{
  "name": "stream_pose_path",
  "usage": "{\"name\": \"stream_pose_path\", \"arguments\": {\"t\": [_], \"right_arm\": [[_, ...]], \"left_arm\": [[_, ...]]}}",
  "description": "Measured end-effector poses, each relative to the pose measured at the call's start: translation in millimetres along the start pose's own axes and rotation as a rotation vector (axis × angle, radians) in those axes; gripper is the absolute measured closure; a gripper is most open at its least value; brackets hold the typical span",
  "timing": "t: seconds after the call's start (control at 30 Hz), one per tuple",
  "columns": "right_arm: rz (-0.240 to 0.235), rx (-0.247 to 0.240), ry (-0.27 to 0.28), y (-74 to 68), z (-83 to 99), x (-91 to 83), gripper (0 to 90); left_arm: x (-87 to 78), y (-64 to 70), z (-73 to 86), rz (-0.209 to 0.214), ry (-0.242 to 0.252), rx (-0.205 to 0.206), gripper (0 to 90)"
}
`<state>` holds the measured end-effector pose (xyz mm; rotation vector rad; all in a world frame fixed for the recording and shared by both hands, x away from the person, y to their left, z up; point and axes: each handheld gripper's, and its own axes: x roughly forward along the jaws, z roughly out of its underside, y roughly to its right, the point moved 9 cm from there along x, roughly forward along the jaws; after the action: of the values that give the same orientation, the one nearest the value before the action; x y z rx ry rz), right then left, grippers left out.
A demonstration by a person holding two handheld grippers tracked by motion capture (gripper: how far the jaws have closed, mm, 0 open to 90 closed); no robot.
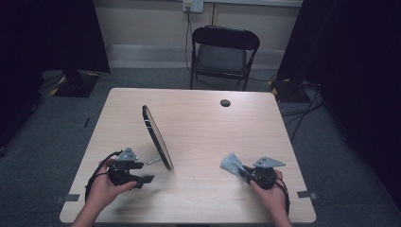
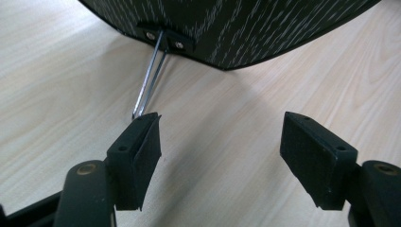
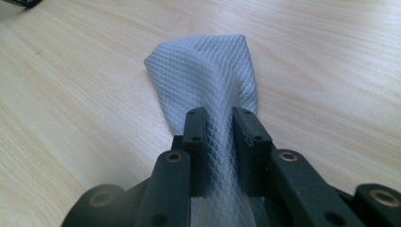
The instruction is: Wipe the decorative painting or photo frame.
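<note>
Grey cloth (image 3: 208, 90), one; mirror (image 1: 157, 137), one; grippers, two.

the high view looks forward and down from the person's side onto the whole table (image 1: 198, 118). each gripper view sits low and close over that same tabletop; the left one faces the mirror (image 2: 227, 28) standing on it.

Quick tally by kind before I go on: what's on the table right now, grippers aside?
Mirror on a wire stand: 1
Grey cloth, pinched in the right gripper: 1
Total: 2 things on the table. The left gripper is open, just short of the stand's wire leg.
</note>
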<state>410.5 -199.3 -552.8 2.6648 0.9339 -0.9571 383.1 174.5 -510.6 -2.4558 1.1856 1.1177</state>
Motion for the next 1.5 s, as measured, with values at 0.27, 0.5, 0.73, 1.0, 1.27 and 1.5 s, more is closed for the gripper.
{"name": "stream_pose_path", "arguments": {"t": [0.27, 0.5, 0.73, 1.0, 1.27, 1.5], "right_arm": [[0.0, 0.006, -0.001, 0.0, 0.1, 0.0, 76.6], [0.005, 0.005, -0.003, -0.2, -0.1, 0.1, 76.7], [0.003, 0.01, -0.004, -0.1, -0.1, 0.3, 76.7], [0.007, 0.006, -0.002, -0.4, 0.0, 0.2, 76.6], [0.008, 0.01, -0.001, -0.3, 0.0, 0.3, 76.7], [0.015, 0.007, 0.0, -0.7, 0.0, 0.2, 76.6]], "left_arm": [[-4.1, 10.2, -7.8, 0.019, 0.002, 0.006, 29.4], [-1.5, 19.8, -14.0, 0.027, 0.003, 0.012, 28.8], [-4.1, 28.8, -19.6, 0.031, 0.028, -0.001, 28.0], [-2.9, 35.7, -31.6, 0.035, 0.037, -0.013, 26.9], [-5.0, 42.2, -50.0, 0.027, 0.041, -0.012, 26.3], [-7.4, 44.2, -62.9, 0.017, 0.044, -0.031, 25.6]]}}
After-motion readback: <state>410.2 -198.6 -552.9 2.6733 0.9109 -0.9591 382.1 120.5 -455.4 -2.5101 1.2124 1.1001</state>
